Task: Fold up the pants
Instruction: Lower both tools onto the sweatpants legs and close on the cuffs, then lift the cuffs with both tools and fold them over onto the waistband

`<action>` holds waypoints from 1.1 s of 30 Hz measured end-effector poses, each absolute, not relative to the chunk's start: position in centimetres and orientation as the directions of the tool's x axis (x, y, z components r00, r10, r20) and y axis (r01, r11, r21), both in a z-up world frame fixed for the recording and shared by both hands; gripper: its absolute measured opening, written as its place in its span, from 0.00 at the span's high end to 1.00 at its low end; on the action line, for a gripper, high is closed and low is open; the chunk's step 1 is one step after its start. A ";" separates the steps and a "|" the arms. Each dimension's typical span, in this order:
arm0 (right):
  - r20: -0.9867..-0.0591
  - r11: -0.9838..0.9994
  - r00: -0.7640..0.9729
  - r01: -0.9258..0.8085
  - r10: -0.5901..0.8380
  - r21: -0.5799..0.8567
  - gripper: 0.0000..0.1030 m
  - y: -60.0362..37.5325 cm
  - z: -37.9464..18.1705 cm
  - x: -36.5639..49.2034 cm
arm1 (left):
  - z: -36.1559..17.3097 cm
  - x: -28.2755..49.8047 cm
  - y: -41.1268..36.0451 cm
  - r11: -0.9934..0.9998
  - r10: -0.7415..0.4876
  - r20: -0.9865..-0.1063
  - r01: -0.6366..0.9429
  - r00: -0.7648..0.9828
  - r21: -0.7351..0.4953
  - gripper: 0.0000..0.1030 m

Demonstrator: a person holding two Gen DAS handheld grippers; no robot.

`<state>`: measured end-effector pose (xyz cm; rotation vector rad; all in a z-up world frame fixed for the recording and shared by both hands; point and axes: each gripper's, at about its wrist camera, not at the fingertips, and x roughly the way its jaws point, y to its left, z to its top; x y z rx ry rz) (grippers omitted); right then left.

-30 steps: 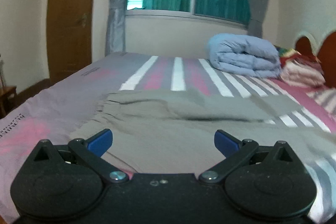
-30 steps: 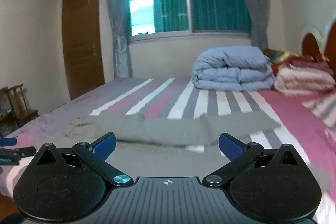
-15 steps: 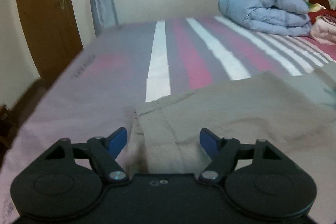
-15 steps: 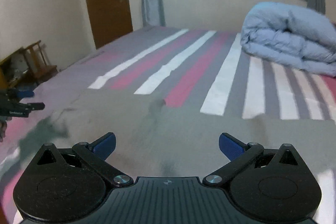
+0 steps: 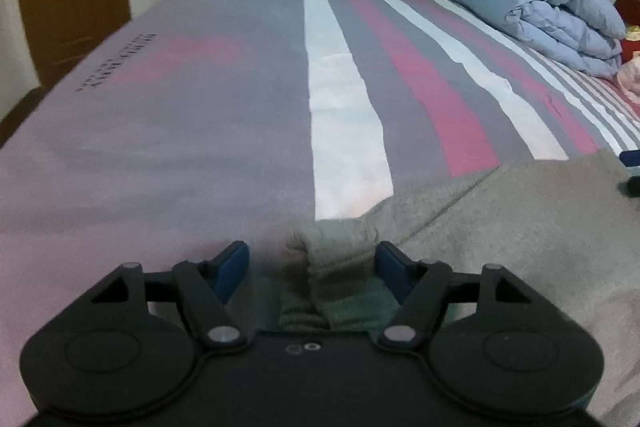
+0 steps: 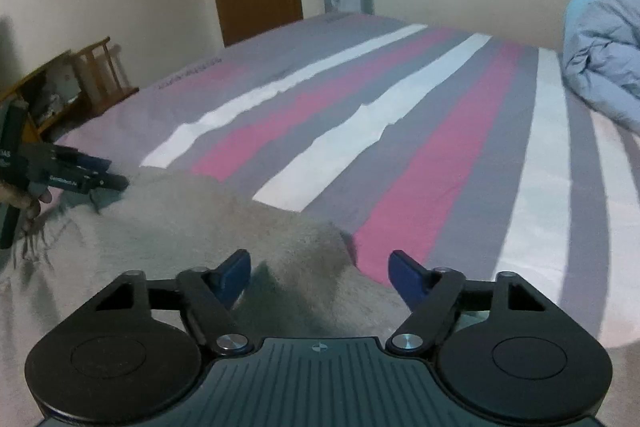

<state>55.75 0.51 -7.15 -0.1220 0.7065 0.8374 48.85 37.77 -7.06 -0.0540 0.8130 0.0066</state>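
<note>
- The grey pants (image 5: 500, 227) lie flat on the striped bedsheet (image 5: 224, 131), near its edge.
- The left gripper (image 5: 310, 263) has been narrowing, bunched waistband corner between its jaws, pads not pressing.
- The right gripper (image 6: 320, 271) has been closing, straddling a pants edge, untouched.
- A folded blue quilt (image 5: 532, 7) sits well apart.

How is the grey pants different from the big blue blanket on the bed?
The grey pants lie spread out flat, near both grippers; the blue blanket is folded into a thick bundle at the far end. The pants look thin and fuzzy, the blanket puffy and quilted. Both rest on the striped bedsheet.
</note>
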 end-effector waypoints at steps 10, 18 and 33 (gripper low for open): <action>-0.684 0.660 0.392 -0.731 0.615 0.175 0.70 2.9 -9.0 57.9 | -7.0 48.8 37.0 0.995 -0.091 -0.693 0.096 0.715 -0.032 0.79; -0.579 0.647 0.506 -0.761 0.640 0.049 0.91 0.8 -2.4 51.4 | -1.3 41.7 37.4 0.986 -0.153 -0.474 0.164 0.867 -0.018 0.87; -0.529 0.610 0.620 -0.760 0.580 -0.222 0.67 -3.8 -5.2 23.9 | -2.0 22.7 32.8 0.993 -0.113 -0.498 0.121 0.860 -0.017 0.67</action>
